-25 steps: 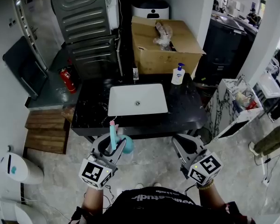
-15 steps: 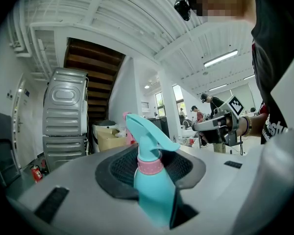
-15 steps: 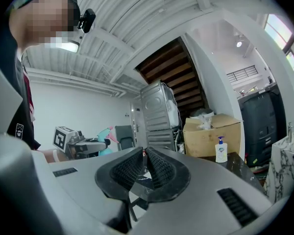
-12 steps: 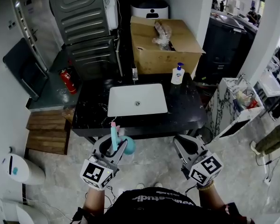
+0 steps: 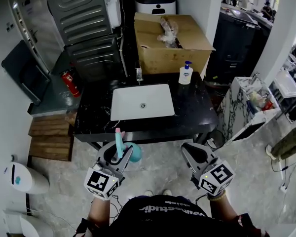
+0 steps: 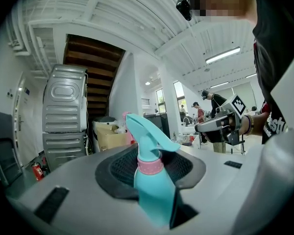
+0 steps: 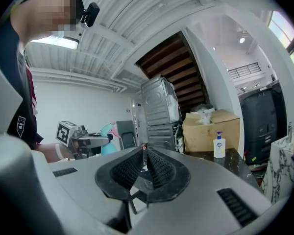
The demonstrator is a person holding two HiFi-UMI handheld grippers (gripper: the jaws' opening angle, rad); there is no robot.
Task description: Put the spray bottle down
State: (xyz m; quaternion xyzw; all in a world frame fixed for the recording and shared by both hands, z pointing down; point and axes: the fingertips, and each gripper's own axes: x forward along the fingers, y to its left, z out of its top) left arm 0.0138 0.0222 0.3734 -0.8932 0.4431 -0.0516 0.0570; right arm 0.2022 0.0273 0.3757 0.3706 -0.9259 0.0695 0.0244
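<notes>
The left tool point(image 5: 116, 158) clamps the upright teal plastic spray bottle with a pink collar point(image 6: 148, 185), in the air short of the black stone bench point(image 5: 193, 116). The right tool point(image 5: 196, 154) is closed and empty. This looks like the carrying step; next, reach over the bench, lower the bottle, release.

White lettering is carried on the black shirt point(image 5: 163, 216), behind and between the left tongs point(image 5: 119, 149) and the right tongs point(image 5: 193, 149). In the head view it is seen upside down. Only "studio" is made out there, and a smaller line beside it is left unread. In the left gripper view a fragment, "stu", is shown on the same shirt.

Black-and-white square markers, without letters or numbers, are borne by the left cube point(image 5: 101, 182) and the right cube point(image 5: 216, 177), each behind its tongs.

The label on the soap bottle point(image 5: 186, 74), on the table point(image 5: 192, 117) well ahead of the right tongs, is too small to be read.
</notes>
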